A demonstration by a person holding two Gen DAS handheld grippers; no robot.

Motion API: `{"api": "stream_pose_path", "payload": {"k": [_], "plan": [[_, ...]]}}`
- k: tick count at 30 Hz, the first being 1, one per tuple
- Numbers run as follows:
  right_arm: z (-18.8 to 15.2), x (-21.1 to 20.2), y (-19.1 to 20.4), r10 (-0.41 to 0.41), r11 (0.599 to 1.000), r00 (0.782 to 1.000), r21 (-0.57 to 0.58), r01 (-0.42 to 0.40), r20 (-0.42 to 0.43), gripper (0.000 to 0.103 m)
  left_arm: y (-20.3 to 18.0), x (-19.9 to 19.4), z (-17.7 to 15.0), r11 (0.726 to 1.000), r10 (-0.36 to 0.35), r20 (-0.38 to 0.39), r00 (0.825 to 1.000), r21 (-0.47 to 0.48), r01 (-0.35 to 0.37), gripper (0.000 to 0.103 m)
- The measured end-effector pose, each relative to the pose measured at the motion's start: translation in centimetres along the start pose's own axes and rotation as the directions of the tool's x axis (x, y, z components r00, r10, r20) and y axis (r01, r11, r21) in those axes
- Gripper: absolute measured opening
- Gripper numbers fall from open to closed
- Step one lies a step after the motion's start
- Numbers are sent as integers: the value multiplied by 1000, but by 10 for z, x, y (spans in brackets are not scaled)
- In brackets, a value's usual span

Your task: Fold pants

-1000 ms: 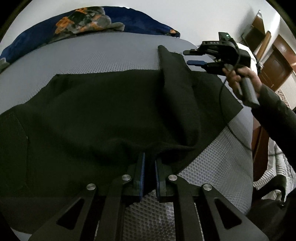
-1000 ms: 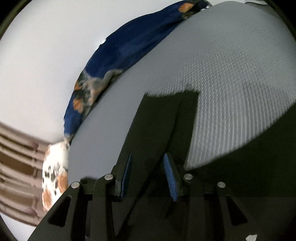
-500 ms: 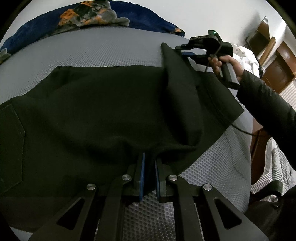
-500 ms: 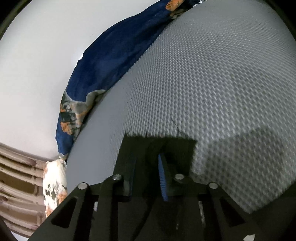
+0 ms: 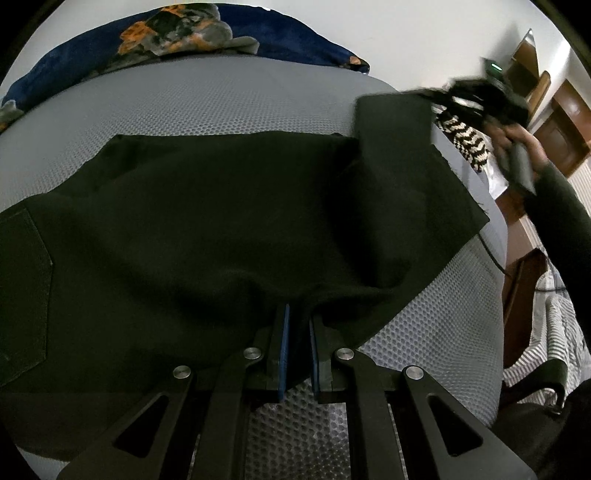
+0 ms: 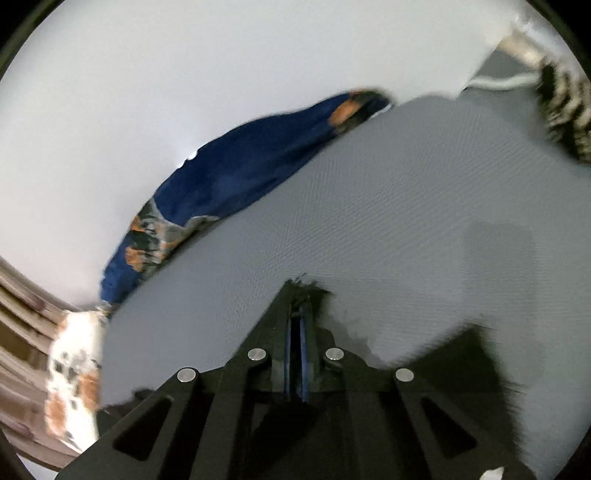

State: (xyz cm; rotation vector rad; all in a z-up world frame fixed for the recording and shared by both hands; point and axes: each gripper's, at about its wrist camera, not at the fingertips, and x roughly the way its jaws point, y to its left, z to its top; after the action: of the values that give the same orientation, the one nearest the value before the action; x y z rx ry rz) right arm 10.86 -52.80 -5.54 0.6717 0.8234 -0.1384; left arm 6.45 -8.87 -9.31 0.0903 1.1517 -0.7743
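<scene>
Dark pants [image 5: 207, 221] lie spread on a grey textured mattress [image 5: 229, 99]. A back pocket shows at the far left. My left gripper [image 5: 297, 325] is shut on the near edge of the pants. My right gripper [image 5: 476, 99] is at the upper right in the left wrist view, blurred, holding the hem of one pant leg [image 5: 395, 122] lifted off the mattress. In the right wrist view my right gripper [image 6: 295, 325] is shut on that dark hem [image 6: 306, 288], above the mattress [image 6: 406, 221].
A blue patterned blanket [image 5: 192, 33] lies along the far side by the white wall; it also shows in the right wrist view [image 6: 251, 184]. A black-and-white striped cloth [image 5: 465, 140] lies at the right. Wooden furniture [image 5: 561, 129] stands beyond the mattress edge.
My right gripper closed on the pant-leg hem and lifted it, moving right and up. My left gripper kept its hold on the near edge.
</scene>
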Motion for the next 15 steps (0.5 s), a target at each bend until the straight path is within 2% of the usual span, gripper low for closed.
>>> {"api": "stream_pose_path", "payload": {"k": [4,8,12,15], "plan": [[-40,-45,-39,-152,988,988,-6,152,-1,3,-2,0,-1,1000,-4,0,1000,16,4,10],[-87,-61,-85,-246,966,968,63,249,-51,3,-5,1,0,999,-6,-7,1000,42,6,11],[-118,-60,-108,-303,946,949,94,311,-94,3,-11,4,-1,996,16,-23,1000,87,-14,11],[-129,-67,-112,-314,941,946,105,322,-81,2,-15,4,0,993,29,-31,999,117,-25,11]]}}
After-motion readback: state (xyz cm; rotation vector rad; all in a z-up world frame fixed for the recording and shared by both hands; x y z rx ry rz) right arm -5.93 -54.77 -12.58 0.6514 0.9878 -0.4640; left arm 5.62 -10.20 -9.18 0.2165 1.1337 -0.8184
